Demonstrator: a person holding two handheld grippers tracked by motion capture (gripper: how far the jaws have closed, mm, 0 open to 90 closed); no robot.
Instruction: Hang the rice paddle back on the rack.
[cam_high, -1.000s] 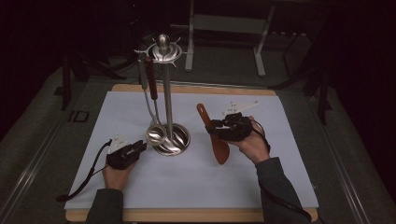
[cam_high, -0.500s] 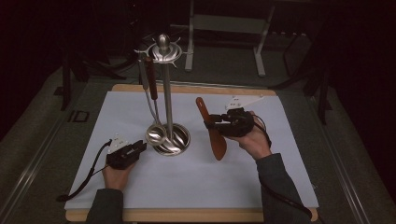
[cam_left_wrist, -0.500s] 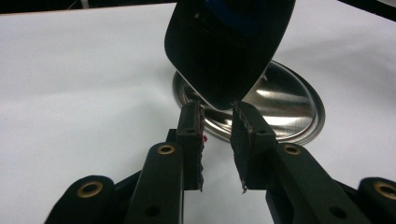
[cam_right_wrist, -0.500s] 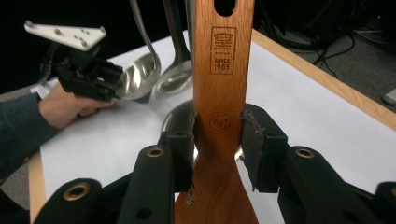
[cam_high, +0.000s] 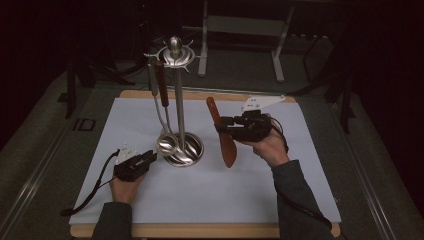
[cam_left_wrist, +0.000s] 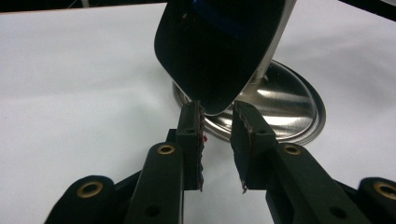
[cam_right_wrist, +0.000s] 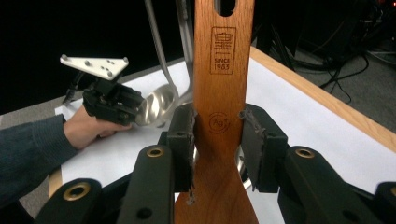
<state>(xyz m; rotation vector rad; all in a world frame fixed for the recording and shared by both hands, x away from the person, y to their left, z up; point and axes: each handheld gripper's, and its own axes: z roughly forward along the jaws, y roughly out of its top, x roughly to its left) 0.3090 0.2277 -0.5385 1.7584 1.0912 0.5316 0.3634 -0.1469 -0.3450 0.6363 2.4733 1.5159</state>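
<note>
A wooden-edged table (cam_high: 210, 231) covered by a white sheet (cam_high: 250, 200) stands on a grey floor (cam_high: 45, 150) in a dim room. Light falls mainly on the sheet, while the far end of the room sinks into near darkness. Beyond the far edge of the table, the pale metal legs of a frame (cam_high: 280, 55) rise from the floor. Dark cables (cam_high: 320, 87) trail across the floor at far right.
</note>
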